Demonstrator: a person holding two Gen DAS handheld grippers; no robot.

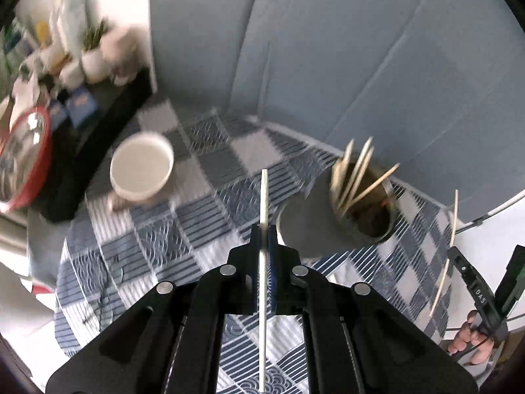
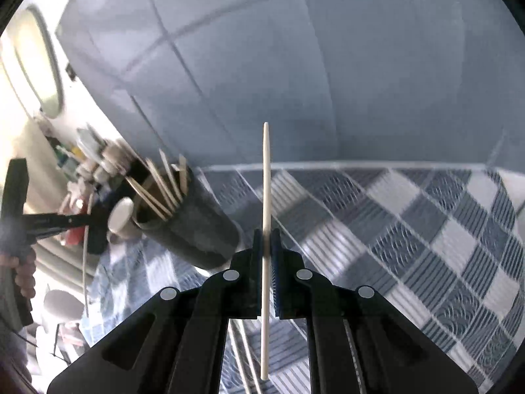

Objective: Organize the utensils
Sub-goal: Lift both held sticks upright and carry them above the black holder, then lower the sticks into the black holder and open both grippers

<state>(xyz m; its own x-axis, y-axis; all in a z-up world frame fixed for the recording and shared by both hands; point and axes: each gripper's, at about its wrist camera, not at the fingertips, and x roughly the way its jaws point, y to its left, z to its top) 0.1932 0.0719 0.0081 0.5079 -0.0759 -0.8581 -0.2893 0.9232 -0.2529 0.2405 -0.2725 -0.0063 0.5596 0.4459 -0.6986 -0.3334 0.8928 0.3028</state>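
Black linkage arms fill the foreground of each wrist view, ending in a pair of jaws pressed together on one utensil apiece.

Checked tablecloth (image 1: 210,203), blue, grey and white: spread beneath and ahead of both tools, reaching back to a grey-blue backdrop (image 1: 328,49).

Dark cylindrical holder (image 1: 311,229): just ahead and right of the left gripper (image 1: 263,229); ahead and left of the right gripper (image 2: 266,234) in that tool's own view. It carries a loose bundle of pale chopsticks (image 1: 352,174) leaning at different angles (blurred, so no count is possible).

White bowl (image 1: 142,169): ahead and left of the left gripper, on the cloth, well apart from the holder.

Red-rimmed round dish (image 1: 24,164): far left of the left gripper, beside a dark stand crowded with blurred small items.

Metal chopstick (image 1: 263,262): pinched between the left gripper's jaws, lying along the tool's axis, its tip projecting forward past them.

Pale wooden chopstick (image 2: 265,229): pinched likewise in the right gripper, pointed tip forward, clear of the cloth, to the right of the holder.

Person's hand (image 1: 469,338): lower right of the left view, on the right tool's handle.
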